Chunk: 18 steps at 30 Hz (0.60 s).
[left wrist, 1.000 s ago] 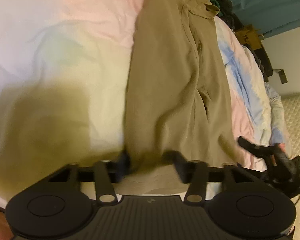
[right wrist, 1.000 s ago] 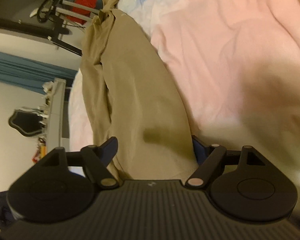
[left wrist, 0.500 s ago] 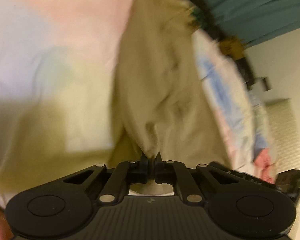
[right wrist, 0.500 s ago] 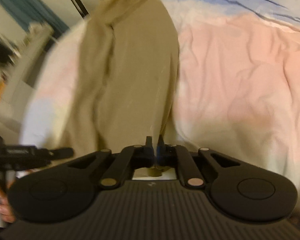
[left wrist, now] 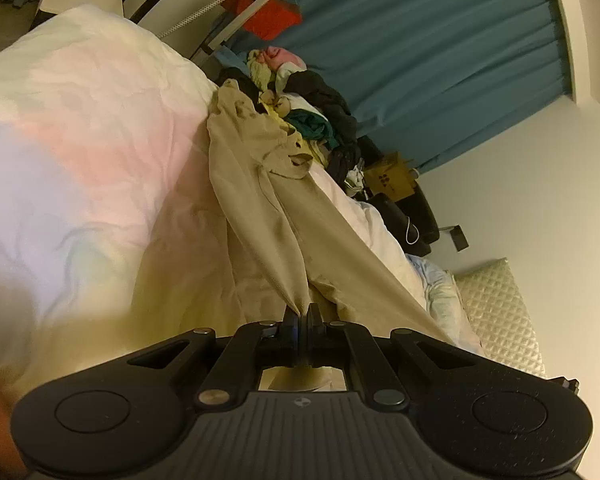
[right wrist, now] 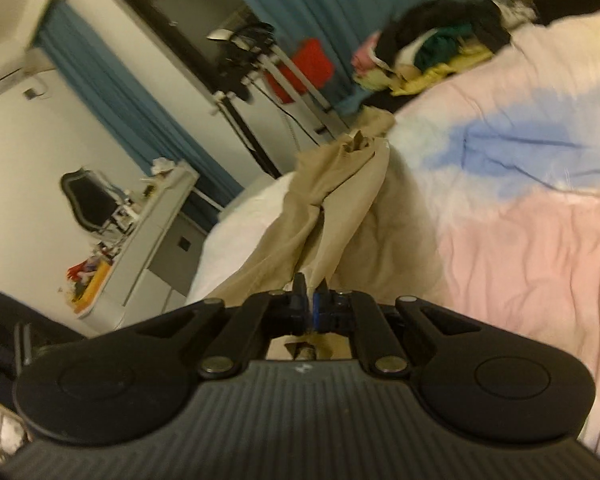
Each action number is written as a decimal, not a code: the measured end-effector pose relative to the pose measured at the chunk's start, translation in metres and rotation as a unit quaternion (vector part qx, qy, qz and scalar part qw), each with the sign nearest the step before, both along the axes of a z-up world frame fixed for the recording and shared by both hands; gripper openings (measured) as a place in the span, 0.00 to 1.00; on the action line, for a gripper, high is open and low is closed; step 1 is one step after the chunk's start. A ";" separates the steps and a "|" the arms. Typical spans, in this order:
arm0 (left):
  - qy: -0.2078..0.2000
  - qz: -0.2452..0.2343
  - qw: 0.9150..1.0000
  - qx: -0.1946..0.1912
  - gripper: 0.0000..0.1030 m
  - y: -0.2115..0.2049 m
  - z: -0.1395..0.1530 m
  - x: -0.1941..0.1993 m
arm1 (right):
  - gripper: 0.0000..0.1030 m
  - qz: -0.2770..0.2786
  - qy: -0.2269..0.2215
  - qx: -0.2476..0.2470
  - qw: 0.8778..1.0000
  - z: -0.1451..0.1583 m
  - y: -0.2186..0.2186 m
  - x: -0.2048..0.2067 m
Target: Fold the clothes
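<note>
Both claws are clamping the near end of the tan trousers: the left claw is pinching a bunched edge, and the right claw is pinching the neighbouring edge, each with fabric between its closed jaws. From there the tan trousers are stretching away, lifted clear at the near end while the far end is trailing on the bed towards its far edge, beside the clothes pile. Folding is only starting, I judge: no crease is made, and both claws are pointing gently downward, side by side.
</note>
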<state>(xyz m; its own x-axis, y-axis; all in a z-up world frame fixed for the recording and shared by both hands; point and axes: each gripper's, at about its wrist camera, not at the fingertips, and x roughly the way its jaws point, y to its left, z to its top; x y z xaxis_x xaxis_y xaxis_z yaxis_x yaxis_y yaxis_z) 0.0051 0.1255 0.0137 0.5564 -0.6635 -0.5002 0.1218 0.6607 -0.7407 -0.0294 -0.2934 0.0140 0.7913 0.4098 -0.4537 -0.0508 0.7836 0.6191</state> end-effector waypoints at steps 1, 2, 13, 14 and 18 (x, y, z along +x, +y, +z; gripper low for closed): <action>0.004 -0.001 1.000 -0.001 0.03 0.001 -0.001 -0.009 | 0.05 0.006 -0.003 0.000 1.000 0.001 0.001 -0.008; 0.009 -0.002 1.000 -0.001 0.03 0.002 -0.002 -0.019 | 0.05 0.011 -0.005 0.001 1.000 0.003 0.001 -0.017; 0.053 0.017 0.998 0.002 0.04 -0.002 -0.023 -0.029 | 0.06 0.004 0.025 0.001 1.000 -0.034 0.011 -0.051; 0.047 0.025 0.999 0.012 0.04 -0.005 -0.019 -0.016 | 0.06 -0.002 0.023 0.000 1.000 -0.034 0.010 -0.042; 0.015 0.056 0.997 0.051 0.04 -0.021 -0.008 0.043 | 0.06 -0.029 0.014 0.007 0.999 -0.028 0.007 0.016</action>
